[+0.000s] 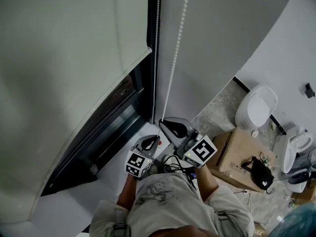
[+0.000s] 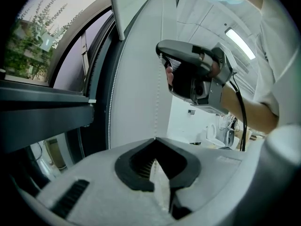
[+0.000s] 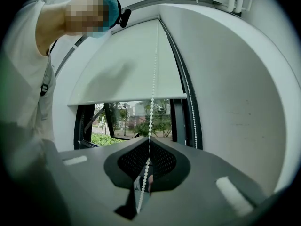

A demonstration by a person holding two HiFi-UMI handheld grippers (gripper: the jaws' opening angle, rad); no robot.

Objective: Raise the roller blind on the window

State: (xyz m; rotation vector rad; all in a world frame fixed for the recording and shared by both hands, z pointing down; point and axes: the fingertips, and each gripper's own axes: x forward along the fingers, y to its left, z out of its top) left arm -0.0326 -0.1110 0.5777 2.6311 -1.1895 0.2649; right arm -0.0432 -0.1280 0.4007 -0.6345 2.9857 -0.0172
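Head view: the blind [image 1: 74, 58] covers most of the window [image 1: 116, 115]. Only a dark band of glass below the hem is open, so I judge the raise well short of done, with most of the travel left. The chain [image 1: 172, 78] hangs right of the frame, down to the two tools. The left hand-held gripper [image 1: 149, 143] sits nearer the person, and the right hand-held gripper [image 1: 173, 127] is just beyond it, at the chain's lower end. A toilet [image 1: 256, 106] and a box [image 1: 236, 152] stand far right. The marker cubes show square patterns only, and the print on the box is too small to read.

Left gripper view: the left hand-held gripper [image 2: 155, 139] has its jaw tips together. A thin strand of chain [image 2: 156, 98] runs straight into them, so it looks clenched on the chain. The right hand-held gripper [image 2: 163, 62] is above, on the same strand. A second strand hangs at left along the frame. No writing.

Right gripper view: the right hand-held gripper [image 3: 149, 140] is clamped on the chain [image 3: 153, 79], which passes between the jaws and out below. The blind [image 3: 127, 65] hem sits low, with trees showing in the strip of window [image 3: 136, 121] under it. Pulling is left to do. No brand or label is legible.
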